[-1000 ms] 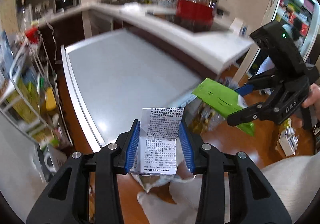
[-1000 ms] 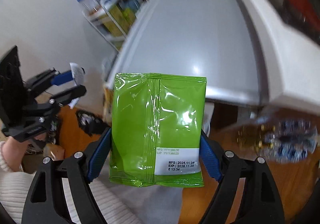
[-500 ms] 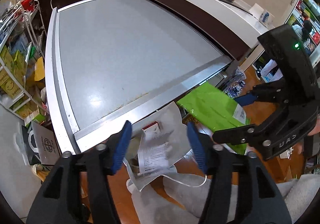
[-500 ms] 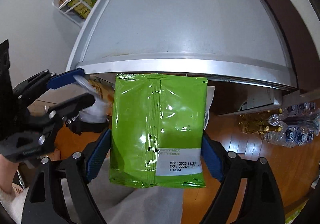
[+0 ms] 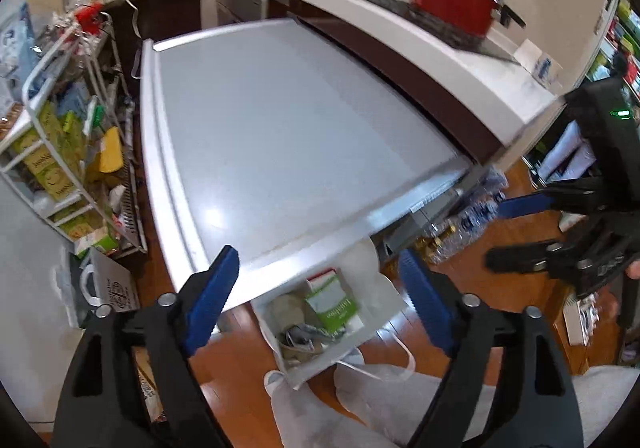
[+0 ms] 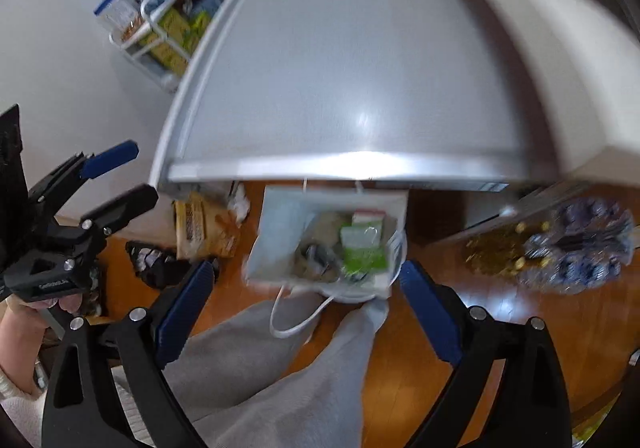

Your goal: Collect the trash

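A white paper bag point(image 5: 384, 296) stands open on the wooden floor under the table's near edge, with a green and white carton point(image 5: 332, 304) and crumpled scraps inside. In the right wrist view the bag point(image 6: 280, 224) also holds a green packet point(image 6: 364, 252). My left gripper point(image 5: 320, 288) hovers above the bag, its jaws opening with nothing between them. My right gripper point(image 6: 306, 288) is over the bag too, jaws opening and empty. Each gripper appears in the other's view: the right gripper point(image 5: 508, 232) at the right, the left gripper point(image 6: 128, 178) at the left.
A grey table top point(image 5: 280, 128) fills the middle. A wire rack point(image 5: 60, 152) of boxes stands to its left. A counter with a red pot point(image 5: 452, 4) runs behind. Bottles point(image 6: 576, 248) and a brown snack pack point(image 6: 204, 224) lie on the floor. The person's grey-trousered legs point(image 6: 280, 368) stand by the bag.
Both grippers opened. The receipt left the left jaws and the green packet left the right jaws and now lies in the bag. Both views tilted down towards the bag.
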`<action>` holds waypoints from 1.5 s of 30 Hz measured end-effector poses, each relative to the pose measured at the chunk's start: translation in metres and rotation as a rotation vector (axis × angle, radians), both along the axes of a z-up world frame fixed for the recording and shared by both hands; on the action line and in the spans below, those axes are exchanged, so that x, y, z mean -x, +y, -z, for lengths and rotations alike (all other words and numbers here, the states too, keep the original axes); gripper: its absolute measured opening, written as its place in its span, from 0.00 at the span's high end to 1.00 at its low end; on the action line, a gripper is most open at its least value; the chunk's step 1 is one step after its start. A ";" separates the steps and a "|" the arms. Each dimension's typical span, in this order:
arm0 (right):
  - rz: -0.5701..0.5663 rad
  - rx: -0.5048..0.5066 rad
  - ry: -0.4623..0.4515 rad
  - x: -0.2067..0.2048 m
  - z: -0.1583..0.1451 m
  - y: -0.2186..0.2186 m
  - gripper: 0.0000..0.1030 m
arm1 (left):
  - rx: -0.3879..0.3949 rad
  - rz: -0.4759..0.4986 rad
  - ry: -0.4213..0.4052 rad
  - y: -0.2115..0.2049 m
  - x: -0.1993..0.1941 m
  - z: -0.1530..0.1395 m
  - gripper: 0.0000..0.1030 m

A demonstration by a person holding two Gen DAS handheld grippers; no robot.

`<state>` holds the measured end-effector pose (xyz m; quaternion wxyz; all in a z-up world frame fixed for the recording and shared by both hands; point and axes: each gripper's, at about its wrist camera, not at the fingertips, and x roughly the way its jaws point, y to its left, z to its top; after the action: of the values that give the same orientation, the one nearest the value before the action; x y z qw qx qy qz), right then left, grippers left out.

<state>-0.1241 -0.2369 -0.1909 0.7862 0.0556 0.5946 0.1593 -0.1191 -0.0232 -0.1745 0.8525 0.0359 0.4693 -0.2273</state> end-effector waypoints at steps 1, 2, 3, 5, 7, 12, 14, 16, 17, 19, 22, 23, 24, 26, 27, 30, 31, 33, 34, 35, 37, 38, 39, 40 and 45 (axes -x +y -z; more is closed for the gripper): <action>0.015 0.006 -0.033 -0.001 -0.012 -0.001 0.10 | -0.007 -0.020 -0.009 0.000 -0.002 -0.006 0.17; 0.037 0.010 -0.081 -0.002 -0.028 -0.002 0.10 | -0.008 -0.035 -0.017 0.002 -0.004 -0.011 0.17; 0.054 0.008 -0.118 -0.004 -0.039 -0.004 0.10 | -0.004 -0.050 -0.026 0.003 -0.006 -0.016 0.17; 0.091 0.013 -0.191 -0.009 -0.059 -0.005 0.07 | 0.010 -0.083 -0.052 0.005 -0.011 -0.028 0.14; 0.118 0.012 -0.271 -0.013 -0.077 -0.006 0.04 | 0.020 -0.122 -0.090 0.006 -0.016 -0.043 0.10; 0.164 0.011 -0.396 -0.034 -0.109 -0.008 0.04 | 0.044 -0.193 -0.186 0.012 -0.029 -0.078 0.07; 0.170 0.010 -0.431 -0.040 -0.119 -0.006 0.04 | 0.036 -0.214 -0.222 0.014 -0.035 -0.089 0.06; 0.167 0.020 -0.486 -0.045 -0.134 -0.003 0.04 | 0.024 -0.237 -0.266 0.014 -0.040 -0.102 0.05; 0.167 0.030 -0.517 -0.048 -0.142 0.000 0.04 | 0.015 -0.252 -0.297 0.014 -0.043 -0.110 0.04; 0.169 0.036 -0.555 -0.050 -0.155 0.004 0.04 | 0.010 -0.272 -0.351 0.014 -0.047 -0.125 0.03; 0.185 0.039 -0.612 -0.053 -0.173 0.005 0.04 | 0.025 -0.288 -0.402 0.016 -0.050 -0.143 0.02; 0.195 0.045 -0.631 -0.056 -0.179 0.005 0.04 | 0.029 -0.300 -0.416 0.017 -0.052 -0.149 0.02; 0.200 0.046 -0.643 -0.056 -0.184 0.004 0.04 | 0.030 -0.310 -0.427 0.016 -0.053 -0.153 0.02; 0.214 0.055 -0.673 -0.058 -0.194 0.003 0.04 | 0.030 -0.343 -0.453 0.018 -0.055 -0.163 0.02; 0.217 0.060 -0.681 -0.058 -0.197 0.003 0.04 | 0.028 -0.354 -0.461 0.019 -0.057 -0.167 0.02; 0.226 0.072 -0.704 -0.061 -0.205 0.003 0.04 | 0.026 -0.366 -0.479 0.019 -0.060 -0.175 0.02; 0.228 0.076 -0.709 -0.061 -0.206 0.004 0.04 | 0.016 -0.379 -0.492 0.019 -0.060 -0.178 0.02; 0.231 0.084 -0.718 -0.062 -0.209 0.004 0.04 | 0.006 -0.390 -0.512 0.018 -0.060 -0.181 0.02; 0.232 0.085 -0.721 -0.062 -0.209 0.004 0.04 | 0.011 -0.383 -0.518 0.018 -0.060 -0.183 0.02; 0.234 0.086 -0.722 -0.062 -0.210 0.004 0.04 | 0.014 -0.381 -0.518 0.018 -0.061 -0.185 0.02; 0.234 0.084 -0.722 -0.063 -0.210 0.003 0.04 | 0.017 -0.384 -0.516 0.018 -0.063 -0.186 0.02; 0.236 0.085 -0.723 -0.064 -0.210 0.002 0.04 | 0.014 -0.387 -0.516 0.017 -0.063 -0.187 0.02; 0.236 0.089 -0.724 -0.064 -0.210 0.002 0.04 | 0.008 -0.390 -0.517 0.016 -0.064 -0.187 0.02; 0.239 0.090 -0.722 -0.065 -0.210 0.003 0.04 | -0.002 -0.397 -0.519 0.015 -0.064 -0.188 0.02; 0.242 0.089 -0.714 -0.066 -0.209 0.004 0.04 | -0.014 -0.395 -0.528 0.011 -0.063 -0.191 0.02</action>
<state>-0.0578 -0.2324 0.0181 0.9586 0.0322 0.2786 0.0489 -0.0560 -0.0120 0.0162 0.9721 0.0075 0.2314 -0.0371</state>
